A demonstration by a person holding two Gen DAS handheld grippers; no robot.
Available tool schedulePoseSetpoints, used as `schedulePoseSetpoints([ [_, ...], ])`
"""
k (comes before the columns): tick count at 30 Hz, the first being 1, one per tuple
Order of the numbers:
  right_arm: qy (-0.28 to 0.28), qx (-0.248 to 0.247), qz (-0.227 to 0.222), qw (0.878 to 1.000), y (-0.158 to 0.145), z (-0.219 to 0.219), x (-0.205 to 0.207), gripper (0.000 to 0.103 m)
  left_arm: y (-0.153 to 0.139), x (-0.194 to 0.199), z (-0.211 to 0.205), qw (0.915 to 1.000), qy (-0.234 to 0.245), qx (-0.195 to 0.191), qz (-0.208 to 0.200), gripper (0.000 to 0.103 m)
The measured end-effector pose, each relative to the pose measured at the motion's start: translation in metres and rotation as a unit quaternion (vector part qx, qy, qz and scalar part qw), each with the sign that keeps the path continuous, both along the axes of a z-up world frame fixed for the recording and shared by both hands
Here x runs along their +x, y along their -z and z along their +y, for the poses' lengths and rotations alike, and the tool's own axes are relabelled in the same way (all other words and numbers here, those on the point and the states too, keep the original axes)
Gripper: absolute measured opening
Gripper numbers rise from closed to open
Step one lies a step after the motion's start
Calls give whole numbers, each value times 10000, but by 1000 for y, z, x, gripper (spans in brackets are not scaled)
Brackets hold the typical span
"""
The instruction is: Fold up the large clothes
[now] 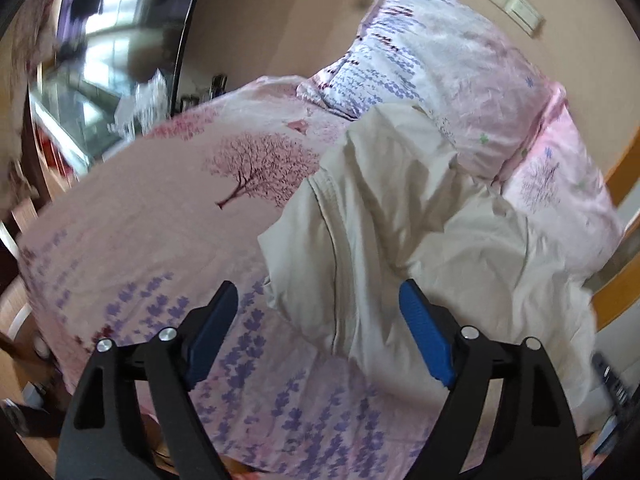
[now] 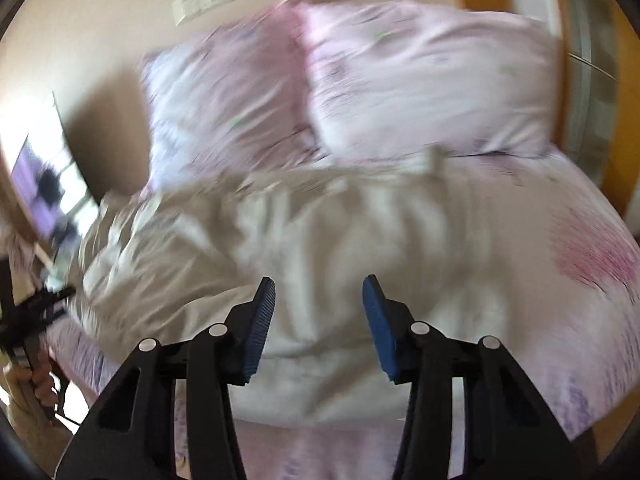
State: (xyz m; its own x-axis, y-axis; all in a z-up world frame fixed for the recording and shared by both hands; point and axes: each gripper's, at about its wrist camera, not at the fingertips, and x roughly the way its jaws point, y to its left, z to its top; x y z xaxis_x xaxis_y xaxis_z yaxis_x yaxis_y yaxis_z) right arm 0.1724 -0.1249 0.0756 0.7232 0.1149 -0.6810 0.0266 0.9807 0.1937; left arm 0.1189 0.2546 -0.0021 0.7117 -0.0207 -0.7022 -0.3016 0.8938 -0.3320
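A large cream garment [image 1: 400, 224] lies crumpled on the pink floral bed sheet [image 1: 160, 216], with a seam running down its left part. My left gripper [image 1: 320, 308] is open and empty, above the garment's near left edge. In the right wrist view, which is motion-blurred, the same garment [image 2: 280, 232] spreads across the bed. My right gripper [image 2: 319, 300] is open and empty, just above the garment's near part. The left gripper [image 2: 36, 312] shows at the far left, held in a hand.
Two floral pillows [image 2: 420, 80] lie at the head of the bed against a beige wall with switch plates [image 1: 508, 0]. A mirror [image 1: 116, 48] stands at the left. An orange wooden frame [image 1: 624, 280] borders the right. Wooden floor [image 1: 24, 304] lies by the bed edge.
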Motion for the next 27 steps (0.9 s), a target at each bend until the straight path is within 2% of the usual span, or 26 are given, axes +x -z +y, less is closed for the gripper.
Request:
schedulePoseSetpoints([
  [2, -228, -135, 89, 9996, 7, 18, 9, 47, -3, -4, -7, 9993, 95, 358, -11, 91],
  [5, -303, -480, 229, 9981, 16, 38, 18, 47, -5, -10, -14, 9974, 217, 692, -40, 97],
  [9, -190, -669, 562, 9960, 37, 39, 28, 49, 0, -9, -18, 9958, 343, 850, 62, 101],
  [13, -117, -708, 580, 9957, 42, 40, 26, 49, 9, -3, -15, 9969, 430, 612, 237, 101],
  [17, -266, -337, 378, 9984, 26, 43, 29, 49, 13, 0, -10, 9981, 426, 364, 243, 101],
  [24, -806, -370, 94, 9960, 7, 82, 55, 37, 25, -2, 1, 9969, 420, -650, 105, 101],
  [27, -1015, -450, 431, 9929, 17, 98, 75, 36, 24, -5, 1, 9970, 409, -654, -35, 101],
])
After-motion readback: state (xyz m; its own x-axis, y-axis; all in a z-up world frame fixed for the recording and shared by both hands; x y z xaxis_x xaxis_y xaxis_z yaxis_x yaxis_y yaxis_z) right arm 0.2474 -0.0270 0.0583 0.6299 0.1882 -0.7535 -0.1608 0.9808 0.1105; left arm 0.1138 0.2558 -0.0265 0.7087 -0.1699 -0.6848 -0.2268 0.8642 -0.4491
